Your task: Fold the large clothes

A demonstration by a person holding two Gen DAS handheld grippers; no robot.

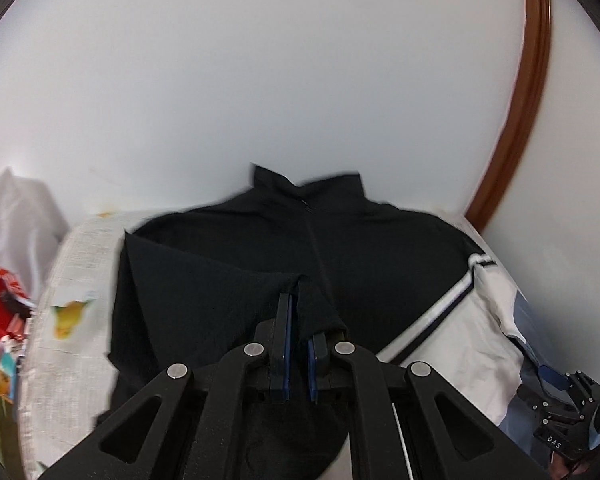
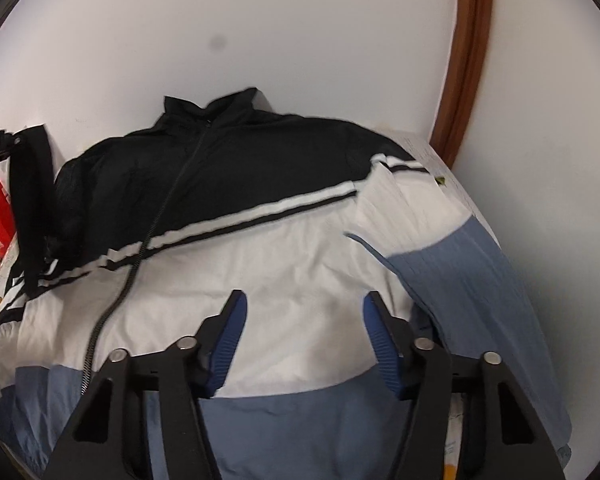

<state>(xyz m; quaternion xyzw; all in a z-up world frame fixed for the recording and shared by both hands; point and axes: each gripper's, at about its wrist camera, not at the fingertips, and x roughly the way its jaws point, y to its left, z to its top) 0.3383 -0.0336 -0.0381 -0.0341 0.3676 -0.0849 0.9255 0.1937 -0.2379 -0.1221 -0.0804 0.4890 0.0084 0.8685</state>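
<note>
A zip-up jacket (image 2: 300, 264) lies front up on a table, collar toward the wall. It is black at the top, white in the middle and blue at the hem, with white stripes between. My left gripper (image 1: 300, 320) is shut on the black sleeve cuff (image 1: 312, 304) and holds it over the jacket's black chest (image 1: 380, 248). In the right wrist view the held sleeve (image 2: 32, 184) hangs at the far left. My right gripper (image 2: 304, 312) is open and empty just above the white middle panel. The jacket's other sleeve (image 2: 460, 264) lies folded along the right side.
The table has a light patterned cloth (image 1: 72, 280) and stands against a white wall. A brown wooden frame (image 2: 468, 60) runs up the wall at the right. Red packaging (image 1: 0, 304) and a white bag (image 1: 16, 208) sit at the left.
</note>
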